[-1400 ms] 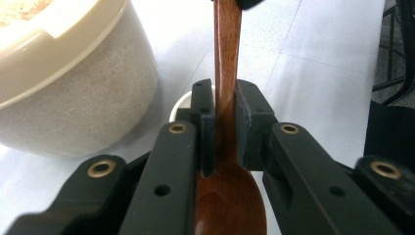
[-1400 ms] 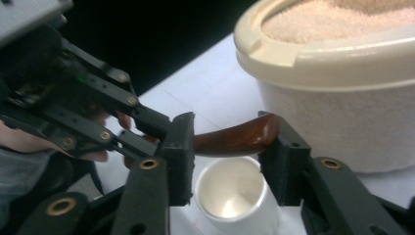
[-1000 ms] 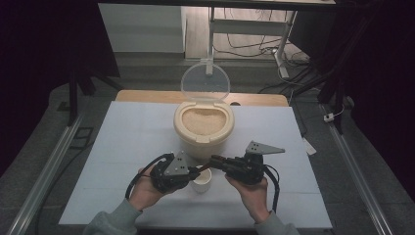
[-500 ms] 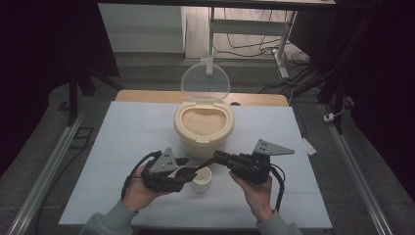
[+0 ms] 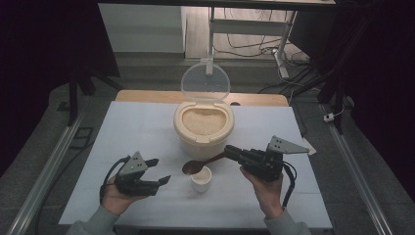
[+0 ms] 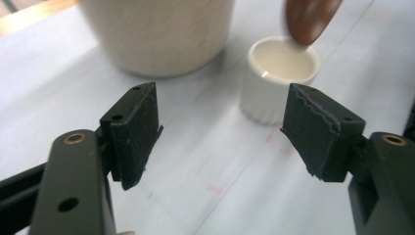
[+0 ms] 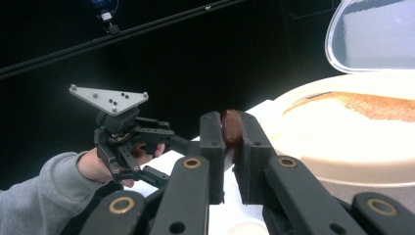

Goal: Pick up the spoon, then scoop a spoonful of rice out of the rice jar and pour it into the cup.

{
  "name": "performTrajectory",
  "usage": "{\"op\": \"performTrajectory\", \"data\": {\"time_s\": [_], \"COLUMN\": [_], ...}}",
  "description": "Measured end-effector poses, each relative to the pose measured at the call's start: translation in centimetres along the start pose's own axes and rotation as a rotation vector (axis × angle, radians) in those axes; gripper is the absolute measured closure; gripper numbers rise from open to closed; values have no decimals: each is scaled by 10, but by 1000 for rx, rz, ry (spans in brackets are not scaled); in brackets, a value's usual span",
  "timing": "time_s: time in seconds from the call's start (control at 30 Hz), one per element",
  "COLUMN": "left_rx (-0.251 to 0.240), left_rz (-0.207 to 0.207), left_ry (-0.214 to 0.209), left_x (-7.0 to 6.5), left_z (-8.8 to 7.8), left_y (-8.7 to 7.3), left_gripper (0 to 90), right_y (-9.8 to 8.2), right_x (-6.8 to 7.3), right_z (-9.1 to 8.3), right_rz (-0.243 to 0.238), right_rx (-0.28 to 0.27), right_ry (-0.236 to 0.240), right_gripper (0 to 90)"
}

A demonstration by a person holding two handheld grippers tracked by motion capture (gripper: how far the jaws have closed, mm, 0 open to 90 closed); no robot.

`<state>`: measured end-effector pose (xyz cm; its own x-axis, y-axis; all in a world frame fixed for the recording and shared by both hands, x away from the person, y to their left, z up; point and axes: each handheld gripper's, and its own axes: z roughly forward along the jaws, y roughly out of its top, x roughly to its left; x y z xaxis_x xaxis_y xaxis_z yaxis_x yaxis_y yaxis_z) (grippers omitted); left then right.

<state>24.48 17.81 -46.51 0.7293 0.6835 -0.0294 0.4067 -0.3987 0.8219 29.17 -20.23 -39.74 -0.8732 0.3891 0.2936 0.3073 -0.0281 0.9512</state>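
Standing at the table's middle, a cream tub (image 5: 203, 128) is filled with rice, its clear lid (image 5: 205, 82) raised behind it. Just near of it, a small white cup (image 5: 201, 179) is seen empty. A brown spoon (image 5: 198, 166) is clamped by the right gripper (image 5: 234, 152), its bowl held over the cup. The left gripper (image 5: 157, 171), left of the cup, has just been opening; nothing is between its parted jaws.

High view overhead, facing forward; gripper views close, sharing the rice container (image 5: 203, 128).
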Motion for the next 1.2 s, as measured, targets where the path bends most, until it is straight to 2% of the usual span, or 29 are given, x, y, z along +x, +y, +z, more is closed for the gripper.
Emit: {"op": "performTrajectory", "data": {"time_s": [0.07,0.1,0.17,0.4,0.83,1.0,1.2], "left_rx": [6,6,10,32,58,61,63], "left_rz": [-27,-27,-49,-81,-107,-102,-105], "left_ry": [19,19,35,58,69,66,61], "left_x": [8,8,15,28,31,30,30], "left_z": [-4,-4,-7,-9,-7,-6,-5], "left_y": [-13,-13,-23,-39,-48,-47,-47], "left_gripper": [284,282,281,273,241,236,228], "right_y": [1,1,3,8,21,32,53], "right_x": [-1,-1,-2,-5,-4,-6,-13], "right_z": [-2,-3,-4,-11,-26,-31,-33], "right_rz": [-5,-7,-10,-34,-62,-65,-78], "right_rx": [-4,-7,-15,-26,-79,-124,-162], "right_ry": [-3,-5,-7,-29,-50,-69,-116], "right_gripper": [827,827,827,827,827,827,827]}}
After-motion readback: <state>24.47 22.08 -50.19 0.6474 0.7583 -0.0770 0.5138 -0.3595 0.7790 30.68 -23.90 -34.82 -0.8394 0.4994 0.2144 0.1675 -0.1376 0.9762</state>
